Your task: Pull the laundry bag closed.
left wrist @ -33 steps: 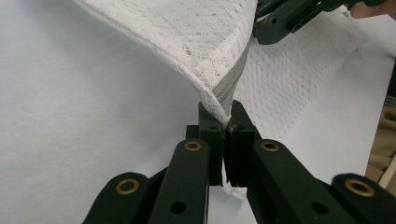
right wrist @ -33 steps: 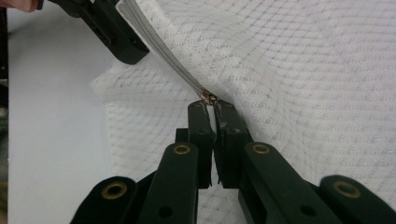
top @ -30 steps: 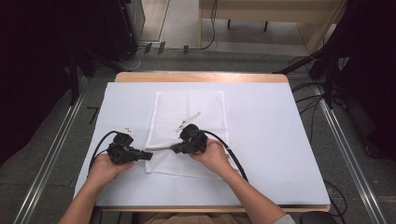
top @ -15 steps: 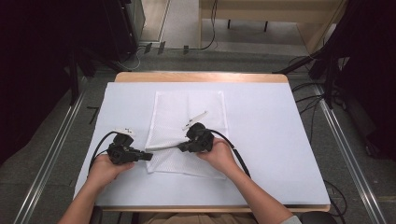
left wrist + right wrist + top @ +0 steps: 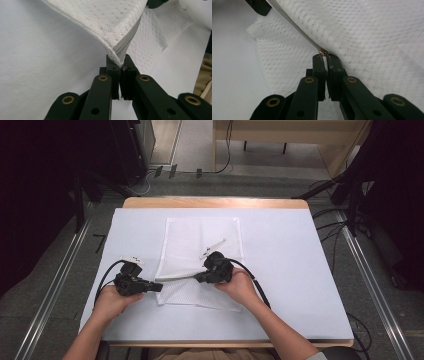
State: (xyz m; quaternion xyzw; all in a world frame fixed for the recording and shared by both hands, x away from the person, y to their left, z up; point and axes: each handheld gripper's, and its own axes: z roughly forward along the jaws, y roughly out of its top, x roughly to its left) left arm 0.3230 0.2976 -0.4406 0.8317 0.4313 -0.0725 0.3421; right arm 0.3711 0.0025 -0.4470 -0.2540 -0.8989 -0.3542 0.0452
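A white mesh bag (image 5: 202, 237) lies flat on the table with its near edge lifted. My left gripper (image 5: 159, 287) is shut on the bag's near left corner, at the end of the grey zipper tape (image 5: 127, 37). In the left gripper view the jaws (image 5: 121, 67) pinch the folded mesh (image 5: 110, 20). My right gripper (image 5: 198, 279) is to the right of it, shut on the small metal zipper pull (image 5: 323, 52). In the right gripper view the closed jaws (image 5: 325, 60) point along the zipper (image 5: 177, 277), which runs taut between the two grippers.
A white sheet covers the table (image 5: 300, 270), with wide bare areas left and right of the bag. The wooden table edge (image 5: 215, 202) shows at the far side. Dark equipment and cables stand on the floor around the table.
My right gripper has slid a little to the right along the zipper. The left gripper has stayed where it was, still clamped on the corner.
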